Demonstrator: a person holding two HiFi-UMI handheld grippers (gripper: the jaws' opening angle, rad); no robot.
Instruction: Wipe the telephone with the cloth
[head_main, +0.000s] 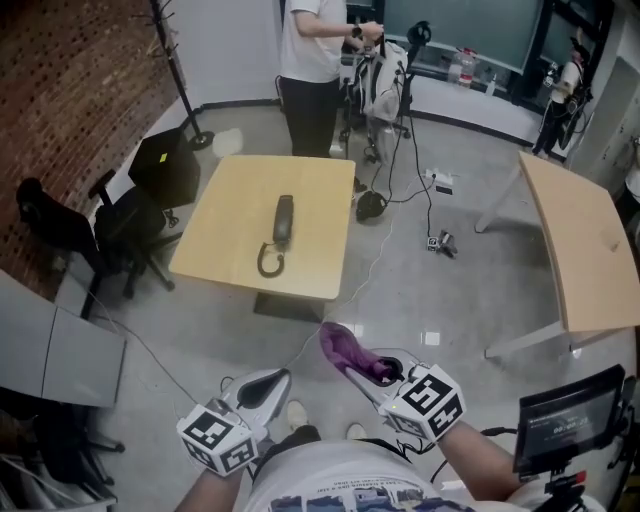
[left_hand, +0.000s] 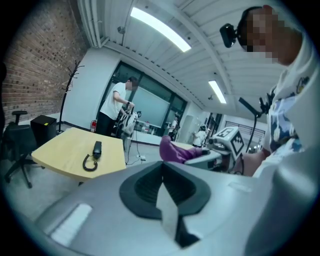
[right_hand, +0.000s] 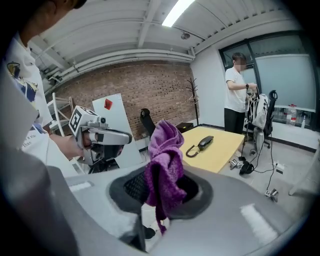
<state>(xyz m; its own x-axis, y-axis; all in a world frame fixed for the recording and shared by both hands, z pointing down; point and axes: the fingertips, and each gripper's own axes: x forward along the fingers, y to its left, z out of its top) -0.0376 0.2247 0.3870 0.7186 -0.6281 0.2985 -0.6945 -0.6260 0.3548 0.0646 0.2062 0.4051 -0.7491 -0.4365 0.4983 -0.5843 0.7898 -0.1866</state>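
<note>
Purple cloth is pinched in my right gripper, ready for wiping, my left gripper is closed on nothing (free to steady, I judge), and the telephone lies on the table at eleven o'clock, well apart.

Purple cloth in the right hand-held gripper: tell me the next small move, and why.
Probably carry the right hand-held gripper forward toward the table. Its jaws are shut on the purple cloth, but the telephone lies well ahead on the table, not in contact with the cloth, so no wiping can start from here.
</note>
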